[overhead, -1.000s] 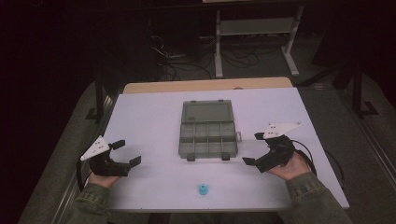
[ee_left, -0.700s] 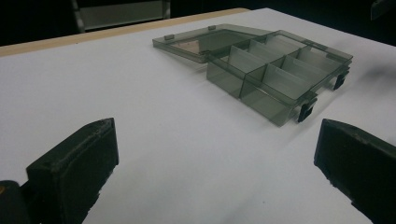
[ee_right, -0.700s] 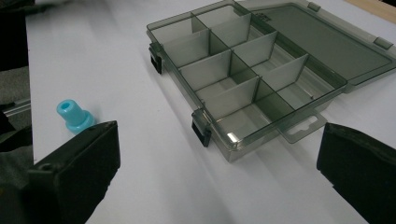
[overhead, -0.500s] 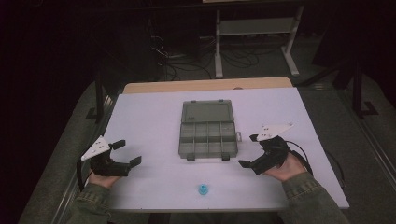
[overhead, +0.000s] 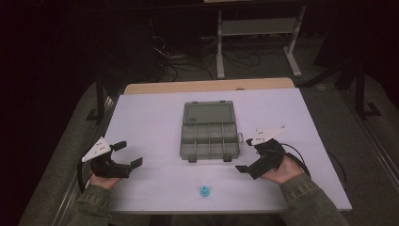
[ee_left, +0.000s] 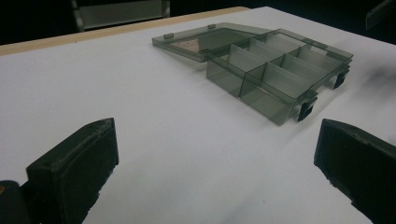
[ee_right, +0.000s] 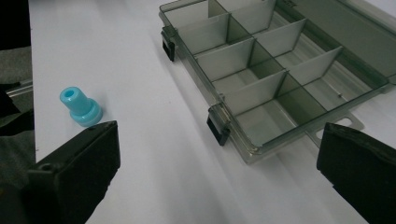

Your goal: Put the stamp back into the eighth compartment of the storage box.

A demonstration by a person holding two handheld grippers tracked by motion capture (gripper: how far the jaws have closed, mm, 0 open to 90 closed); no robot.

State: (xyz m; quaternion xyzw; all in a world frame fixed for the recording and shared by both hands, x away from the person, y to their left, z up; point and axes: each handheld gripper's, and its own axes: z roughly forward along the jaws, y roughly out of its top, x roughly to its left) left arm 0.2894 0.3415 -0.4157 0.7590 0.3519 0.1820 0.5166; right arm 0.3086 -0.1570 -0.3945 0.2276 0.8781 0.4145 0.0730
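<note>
Blue and small, the plug point(overhead: 204, 191) stands upright on the white table point(overhead: 150, 113), near the front edge and just in front of the box point(overhead: 209, 130), a little left of the box's middle. In the right gripper view it sits close beside the left jaw, wide end down, with a hole in its top. The box is smoky clear plastic, its lid laid flat open behind it, its compartments looking empty, though the dim light makes that hard to be sure of. Two dark latches hang on its front wall. The right gripper point(overhead: 250, 161) hovers just right of the box's front corner, jaws wide apart and holding nothing. The left gripper point(overhead: 130, 154) sits well left of the box, jaws likewise spread and empty.
</note>
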